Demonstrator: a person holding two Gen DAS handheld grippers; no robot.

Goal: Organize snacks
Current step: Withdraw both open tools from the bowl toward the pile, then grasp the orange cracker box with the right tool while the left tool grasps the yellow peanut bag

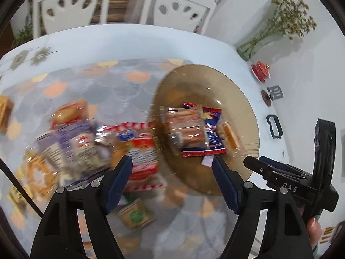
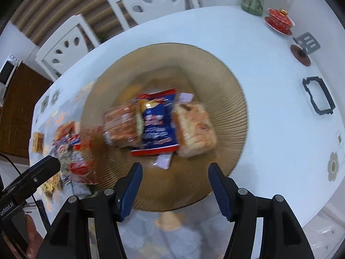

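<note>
A ribbed amber glass plate (image 2: 226, 99) holds three snacks: a clear pack of brown biscuits (image 2: 120, 125), a blue and red packet (image 2: 157, 125) and a pale bread pack (image 2: 196, 127). The plate also shows in the left wrist view (image 1: 243, 112). To its left, loose snacks lie on the patterned mat, among them a red and white packet (image 1: 143, 157) and a purple packet (image 1: 77, 138). My left gripper (image 1: 172, 168) is open and empty above the red and white packet and the plate's edge. My right gripper (image 2: 174, 172) is open and empty over the plate's near rim.
A small green-labelled box (image 1: 137, 214) lies near the left fingers. A vase of dried flowers (image 1: 273, 30), a red lidded cup (image 2: 280, 20), a dark coaster (image 2: 300, 55) and a black frame (image 2: 318, 96) stand on the white table at the right. White chairs (image 2: 151, 2) stand behind.
</note>
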